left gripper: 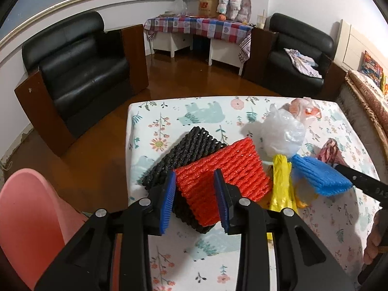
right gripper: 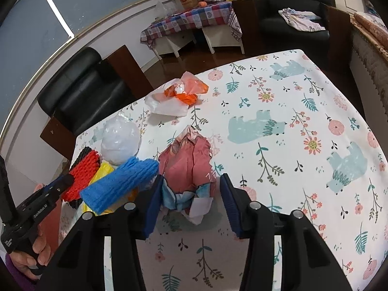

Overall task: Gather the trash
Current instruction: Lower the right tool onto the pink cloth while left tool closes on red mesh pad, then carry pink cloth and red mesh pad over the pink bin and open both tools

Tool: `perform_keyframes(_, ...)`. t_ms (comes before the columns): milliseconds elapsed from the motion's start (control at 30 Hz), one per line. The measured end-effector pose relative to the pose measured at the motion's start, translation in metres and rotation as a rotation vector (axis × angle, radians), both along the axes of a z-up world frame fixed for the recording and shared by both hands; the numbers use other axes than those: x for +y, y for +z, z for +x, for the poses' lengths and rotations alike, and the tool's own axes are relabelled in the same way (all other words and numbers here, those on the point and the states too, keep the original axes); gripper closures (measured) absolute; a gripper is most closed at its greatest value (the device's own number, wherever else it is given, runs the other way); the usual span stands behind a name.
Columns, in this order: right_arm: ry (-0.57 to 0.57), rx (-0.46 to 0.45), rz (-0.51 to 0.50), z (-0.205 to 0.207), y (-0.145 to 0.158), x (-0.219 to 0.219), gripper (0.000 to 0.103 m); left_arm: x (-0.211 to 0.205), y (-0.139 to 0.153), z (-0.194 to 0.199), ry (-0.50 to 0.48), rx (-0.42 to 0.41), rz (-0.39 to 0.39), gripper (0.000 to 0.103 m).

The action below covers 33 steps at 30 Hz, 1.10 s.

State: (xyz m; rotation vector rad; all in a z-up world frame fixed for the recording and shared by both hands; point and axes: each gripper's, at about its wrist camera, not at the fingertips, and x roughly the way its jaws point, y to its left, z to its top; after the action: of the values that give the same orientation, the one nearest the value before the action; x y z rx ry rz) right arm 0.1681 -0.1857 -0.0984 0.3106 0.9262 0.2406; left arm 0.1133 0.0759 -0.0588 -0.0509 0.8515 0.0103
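Observation:
Trash lies on a table with a bear-print cloth. A red foam net lies on a black foam net. My left gripper is open, its jaws straddling the red net's near corner. Beside them lie a yellow plastic bag, a blue foam net and a clear plastic bag. My right gripper is open around a crumpled pink paper wrapper. The blue net lies just left of its left finger. An orange-and-white plastic bag lies farther back.
A pink plastic bin stands off the table's left edge. Black armchairs and a desk with a checked cloth stand behind on the wooden floor. A bed runs along the right.

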Motion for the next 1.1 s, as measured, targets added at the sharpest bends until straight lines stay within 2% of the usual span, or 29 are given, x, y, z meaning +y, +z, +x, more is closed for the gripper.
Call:
perform_keyframes(100,0.002,-0.008,-0.011,-0.003,0.001,0.002,0.064,-0.001,0.001,-0.006,0.004,-0.006,-0.034,0.071)
perform_keyframes(200,0.005,-0.02,-0.022,-0.007,0.005,0.003,0.067,-0.003,0.004,-0.014,0.003,-0.014,-0.058,0.087)
perform_keyframes(300,0.003,-0.031,-0.022,-0.013,0.008,0.0,0.069,-0.003,0.009,-0.023,-0.001,-0.024,-0.087,0.095)
perform_keyframes(533,-0.009,-0.073,-0.024,-0.034,0.025,-0.009,0.07,-0.008,0.032,-0.051,-0.024,-0.084,-0.117,0.102)
perform_keyframes(867,-0.012,-0.157,-0.017,-0.073,0.06,-0.019,0.07,-0.013,0.065,-0.096,-0.038,-0.17,-0.143,0.102)
perform_keyframes(1100,0.023,-0.187,-0.015,-0.093,0.076,-0.008,0.07,-0.002,0.078,-0.12,-0.013,-0.206,-0.166,0.102)
